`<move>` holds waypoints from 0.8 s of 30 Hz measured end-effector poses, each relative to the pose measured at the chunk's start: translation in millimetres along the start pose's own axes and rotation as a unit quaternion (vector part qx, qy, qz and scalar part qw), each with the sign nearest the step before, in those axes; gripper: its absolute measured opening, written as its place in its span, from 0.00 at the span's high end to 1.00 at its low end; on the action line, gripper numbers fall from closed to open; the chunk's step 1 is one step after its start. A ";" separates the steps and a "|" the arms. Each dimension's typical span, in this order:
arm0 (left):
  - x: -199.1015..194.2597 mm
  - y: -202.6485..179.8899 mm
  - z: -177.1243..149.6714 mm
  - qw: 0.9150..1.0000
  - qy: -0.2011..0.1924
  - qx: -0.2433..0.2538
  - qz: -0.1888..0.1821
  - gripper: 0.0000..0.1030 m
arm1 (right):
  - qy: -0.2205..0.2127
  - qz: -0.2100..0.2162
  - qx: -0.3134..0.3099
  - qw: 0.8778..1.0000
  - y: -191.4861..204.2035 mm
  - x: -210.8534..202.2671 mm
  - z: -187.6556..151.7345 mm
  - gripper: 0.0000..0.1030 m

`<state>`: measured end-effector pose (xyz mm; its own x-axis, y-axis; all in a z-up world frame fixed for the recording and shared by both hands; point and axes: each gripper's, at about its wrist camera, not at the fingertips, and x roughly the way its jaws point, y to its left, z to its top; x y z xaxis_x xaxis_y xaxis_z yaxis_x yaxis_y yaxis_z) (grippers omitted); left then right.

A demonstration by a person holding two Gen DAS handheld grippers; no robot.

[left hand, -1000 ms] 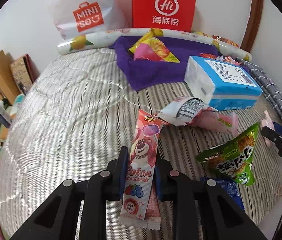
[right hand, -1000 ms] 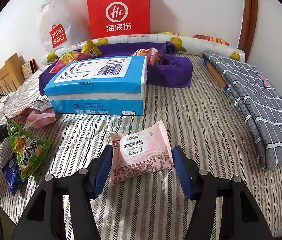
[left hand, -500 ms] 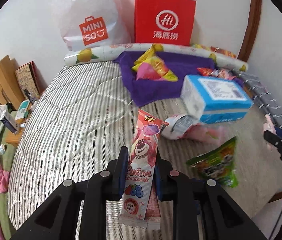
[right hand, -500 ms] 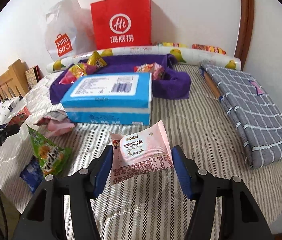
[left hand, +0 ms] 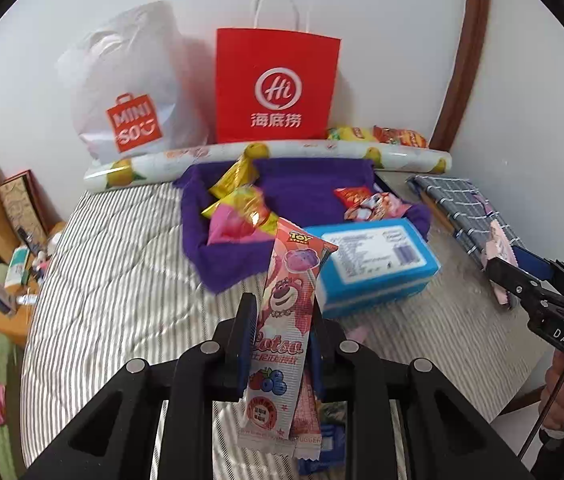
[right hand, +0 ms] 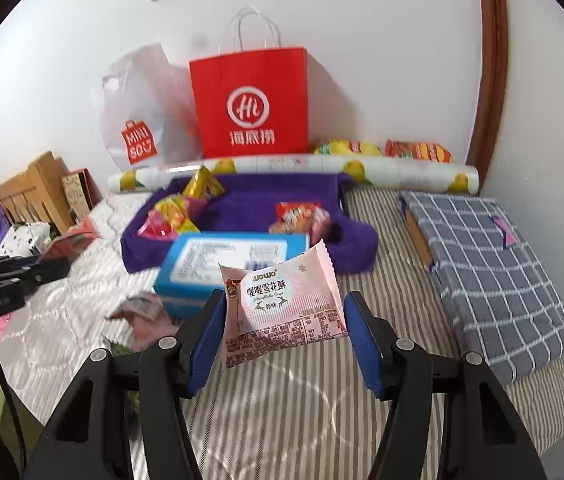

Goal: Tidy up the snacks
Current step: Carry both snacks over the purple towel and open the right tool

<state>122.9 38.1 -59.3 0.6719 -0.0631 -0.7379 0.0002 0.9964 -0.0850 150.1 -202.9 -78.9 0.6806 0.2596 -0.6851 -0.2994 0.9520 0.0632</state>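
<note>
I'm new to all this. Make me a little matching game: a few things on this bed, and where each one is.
Things:
1. Lotso snack
2. Snowflake crisp
3. Red bag
4. Checked cloth

Places:
A. folded by the right wall
B. in the right gripper
C. upright against the back wall
D. in the left gripper

Pairs: 1-D, 2-B, 3-C, 4-A

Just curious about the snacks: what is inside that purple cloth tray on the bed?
In the purple cloth tray, yellow-and-pink snack bags lie at the left and red-and-pink packets at the right. The blue box hides its front part.
</note>
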 end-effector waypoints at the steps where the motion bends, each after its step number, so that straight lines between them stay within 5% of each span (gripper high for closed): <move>1: 1.3 -1.4 3.0 1.000 0.000 0.002 -0.002 0.78 | -0.002 0.002 0.000 1.000 0.1 -0.1 3.4 0.42; 24: 35.3 -13.9 73.6 0.998 0.007 -0.001 -0.054 0.78 | -0.033 0.028 0.006 0.999 -1.7 28.9 75.0 0.42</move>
<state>201.1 26.2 -34.9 0.6573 -0.1716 -0.7338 0.0717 0.9836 -0.1658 220.4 -184.9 -44.3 0.7058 0.3215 -0.6312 -0.3295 0.9378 0.1092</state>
